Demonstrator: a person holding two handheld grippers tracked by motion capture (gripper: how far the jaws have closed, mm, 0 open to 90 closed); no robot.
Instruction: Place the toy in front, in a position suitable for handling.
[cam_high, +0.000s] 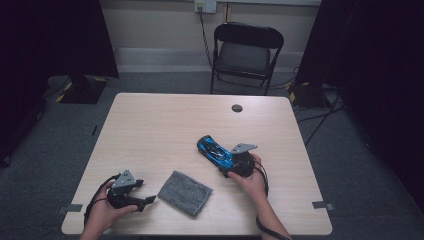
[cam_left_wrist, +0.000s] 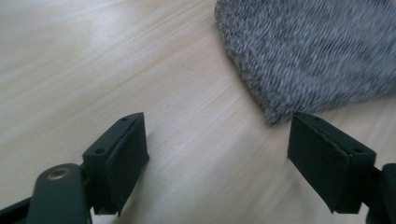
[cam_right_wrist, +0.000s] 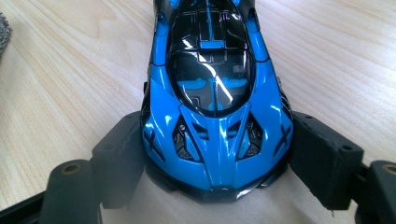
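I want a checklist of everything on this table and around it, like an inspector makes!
Surface: pale wooden table, with a round dark cable hole near the far edge.
Job's things: blue toy car between the right gripper's jaws; folded grey cloth lying flat by the near edge.
Clutter: nothing seen.
Grippers: right gripper has its jaws against both sides of the car, apparently gripping it; left gripper is open over bare wood, one jaw near the cloth's corner, nothing between the jaws.
Cables: black cable loops from each gripper; more cables on the floor at the right.
Surroundings: black folding chair beyond the table, wall socket, grey carpet, dark curtains at both sides.
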